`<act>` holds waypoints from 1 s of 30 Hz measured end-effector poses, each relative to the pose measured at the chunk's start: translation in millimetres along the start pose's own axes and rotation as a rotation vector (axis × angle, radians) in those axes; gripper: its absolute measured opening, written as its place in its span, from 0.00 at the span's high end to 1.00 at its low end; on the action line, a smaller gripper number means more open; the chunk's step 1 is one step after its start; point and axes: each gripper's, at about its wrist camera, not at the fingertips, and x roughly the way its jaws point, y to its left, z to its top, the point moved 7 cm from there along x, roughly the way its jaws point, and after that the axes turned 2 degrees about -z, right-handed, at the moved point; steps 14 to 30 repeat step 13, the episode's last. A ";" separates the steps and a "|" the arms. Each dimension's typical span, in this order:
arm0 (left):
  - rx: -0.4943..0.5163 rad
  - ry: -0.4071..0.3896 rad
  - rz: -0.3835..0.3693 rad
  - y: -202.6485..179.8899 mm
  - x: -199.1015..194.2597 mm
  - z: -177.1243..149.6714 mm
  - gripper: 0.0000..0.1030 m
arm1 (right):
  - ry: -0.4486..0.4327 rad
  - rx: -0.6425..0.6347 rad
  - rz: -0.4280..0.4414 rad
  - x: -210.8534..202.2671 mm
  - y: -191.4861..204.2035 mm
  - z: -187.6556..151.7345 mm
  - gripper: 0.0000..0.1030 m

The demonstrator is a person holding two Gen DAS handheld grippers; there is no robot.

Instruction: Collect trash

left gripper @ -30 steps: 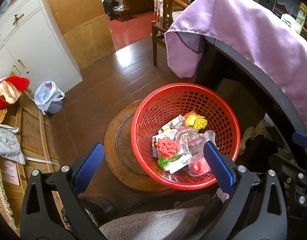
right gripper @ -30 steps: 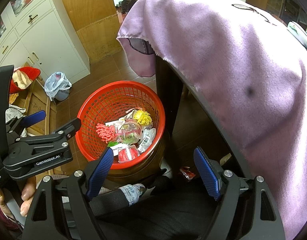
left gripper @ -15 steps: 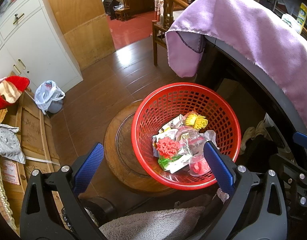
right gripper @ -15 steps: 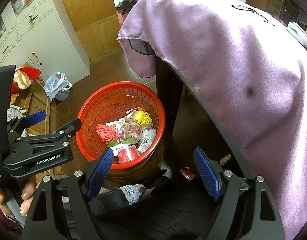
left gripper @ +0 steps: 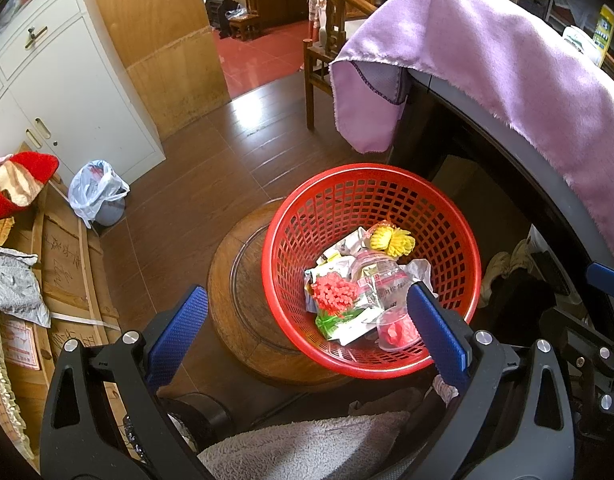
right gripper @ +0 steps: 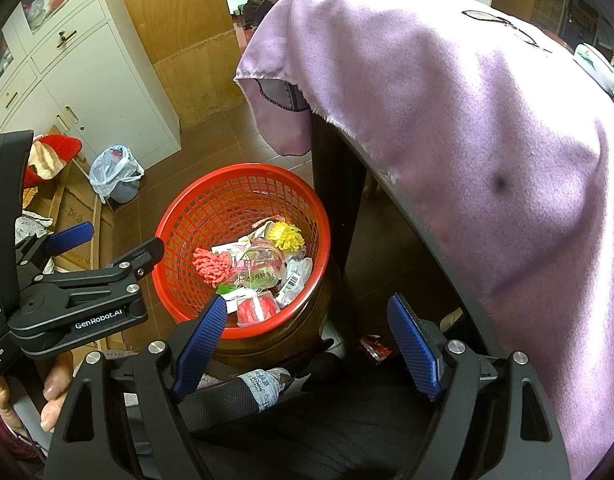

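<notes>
A red mesh basket (left gripper: 463, 240) (right gripper: 175, 248) stands on a round wooden stool (left gripper: 235, 300) beside a table. It holds trash: a yellow tuft (left gripper: 391, 239) (right gripper: 286, 236), a red tuft (left gripper: 334, 294) (right gripper: 212, 266), a clear plastic bag (left gripper: 381, 276), wrappers and a small cup with red contents (left gripper: 395, 330) (right gripper: 256, 309). My left gripper (left gripper: 307, 330) is open and empty, above the basket's near rim. My right gripper (right gripper: 307, 340) is open and empty, near the basket's front. The left gripper also shows in the right wrist view (right gripper: 107, 248).
A purple cloth (left gripper: 507, 64) (right gripper: 447, 120) covers the dark table on the right. A red wrapper (right gripper: 375, 350) lies on the floor under the table. A small bin with a white bag (left gripper: 97, 194) stands by white cabinets (left gripper: 59, 92). Wooden boards (left gripper: 63, 264) lie at left.
</notes>
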 end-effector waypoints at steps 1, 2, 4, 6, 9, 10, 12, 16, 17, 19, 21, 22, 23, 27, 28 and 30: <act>0.001 0.001 0.000 -0.3 0.2 -0.4 0.07 | 0.000 0.000 0.000 -0.1 0.0 0.0 0.21; 0.002 0.002 0.001 -0.6 0.5 -0.6 0.07 | 0.000 0.000 0.000 0.0 0.0 -0.1 0.21; 0.002 0.000 0.003 -0.6 0.4 -0.5 0.07 | -0.001 0.001 0.001 -0.2 -0.2 -0.1 0.21; 0.003 -0.003 0.008 -0.6 0.5 -0.9 0.07 | 0.000 0.001 0.000 0.1 0.0 -0.2 0.21; -0.001 -0.003 0.011 -0.1 0.7 -0.9 0.07 | -0.001 0.001 0.001 -0.5 0.4 0.2 0.21; -0.002 -0.004 0.009 0.0 0.4 -0.7 0.07 | -0.001 0.000 0.000 -0.5 0.3 0.3 0.21; -0.003 -0.005 0.006 0.4 0.0 0.1 0.07 | -0.001 0.001 0.001 -0.5 0.4 0.7 0.21; -0.003 -0.004 0.005 0.3 0.2 -0.4 0.07 | -0.001 0.001 0.001 -0.5 0.4 0.6 0.21; -0.003 -0.004 0.005 0.3 0.2 -0.4 0.07 | -0.001 0.001 0.001 -0.5 0.4 0.6 0.21; -0.003 -0.004 0.005 0.3 0.2 -0.4 0.07 | -0.001 0.001 0.001 -0.5 0.4 0.6 0.21; -0.003 -0.004 0.005 0.3 0.2 -0.4 0.07 | -0.001 0.001 0.001 -0.5 0.4 0.6 0.21; -0.003 -0.004 0.005 0.3 0.2 -0.4 0.07 | -0.001 0.001 0.001 -0.5 0.4 0.6 0.21; -0.003 -0.004 0.005 0.3 0.2 -0.4 0.07 | -0.001 0.001 0.001 -0.5 0.4 0.6 0.21; -0.003 -0.004 0.005 0.3 0.2 -0.4 0.07 | -0.001 0.001 0.001 -0.5 0.4 0.6 0.21; -0.003 -0.004 0.005 0.3 0.2 -0.4 0.07 | -0.001 0.001 0.001 -0.5 0.4 0.6 0.21; -0.003 -0.004 0.005 0.3 0.2 -0.4 0.07 | -0.001 0.001 0.001 -0.5 0.4 0.6 0.21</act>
